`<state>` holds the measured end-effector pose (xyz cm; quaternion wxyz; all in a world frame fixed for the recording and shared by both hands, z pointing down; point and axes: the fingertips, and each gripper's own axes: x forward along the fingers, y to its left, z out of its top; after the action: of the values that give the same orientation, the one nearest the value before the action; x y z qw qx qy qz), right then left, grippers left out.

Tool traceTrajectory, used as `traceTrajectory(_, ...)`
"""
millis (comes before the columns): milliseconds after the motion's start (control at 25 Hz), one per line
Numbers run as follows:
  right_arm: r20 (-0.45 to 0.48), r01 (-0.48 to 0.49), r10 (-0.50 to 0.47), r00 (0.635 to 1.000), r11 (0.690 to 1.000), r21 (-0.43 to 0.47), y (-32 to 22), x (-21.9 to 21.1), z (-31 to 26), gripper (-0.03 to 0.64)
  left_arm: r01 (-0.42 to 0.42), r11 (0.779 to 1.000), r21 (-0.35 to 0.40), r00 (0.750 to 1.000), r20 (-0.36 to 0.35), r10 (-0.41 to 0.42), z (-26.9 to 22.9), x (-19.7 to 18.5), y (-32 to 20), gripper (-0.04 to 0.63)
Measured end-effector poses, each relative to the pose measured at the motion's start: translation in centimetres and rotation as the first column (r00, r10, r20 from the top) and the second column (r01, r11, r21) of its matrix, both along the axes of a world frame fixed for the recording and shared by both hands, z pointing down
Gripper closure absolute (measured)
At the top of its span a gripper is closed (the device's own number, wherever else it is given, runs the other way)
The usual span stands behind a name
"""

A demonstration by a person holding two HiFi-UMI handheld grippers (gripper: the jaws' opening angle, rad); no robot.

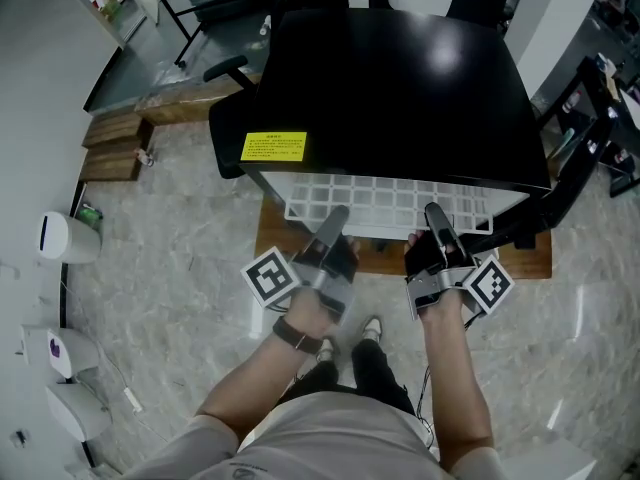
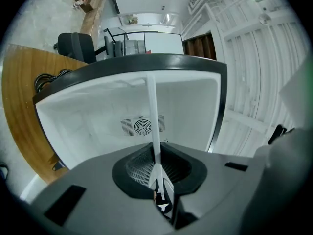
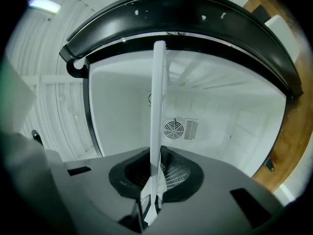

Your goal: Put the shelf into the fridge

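A white grid shelf (image 1: 385,203) sticks out of the open front of a small black fridge (image 1: 400,78), most of it under the fridge top. My left gripper (image 1: 333,230) is shut on the shelf's near edge at the left, my right gripper (image 1: 437,220) is shut on it at the right. In the left gripper view the shelf (image 2: 152,126) shows edge-on as a thin white strip running into the white fridge interior (image 2: 98,116). The right gripper view shows the same shelf edge (image 3: 157,116) pointing at the back wall with its round vent (image 3: 173,129).
The fridge stands on a low wooden platform (image 1: 270,243) on a marble-pattern floor. Its open door (image 1: 560,193) hangs at the right. A black office chair (image 1: 228,68) and wooden planks (image 1: 115,143) lie to the left behind. White appliances (image 1: 65,238) sit at the far left.
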<state>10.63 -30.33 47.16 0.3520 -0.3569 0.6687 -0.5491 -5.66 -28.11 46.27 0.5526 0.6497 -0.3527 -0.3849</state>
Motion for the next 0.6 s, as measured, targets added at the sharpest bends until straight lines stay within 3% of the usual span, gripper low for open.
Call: traceTrajectory(600, -0.037, 0.0, 0.0, 0.999, 1.0, 0.011, -0.33, -0.06, -0.03, 0.569, -0.005, 1.0, 0.006, 1.0, 0.025, 0.005, 0.02, -0.04, -0.04, 0.56)
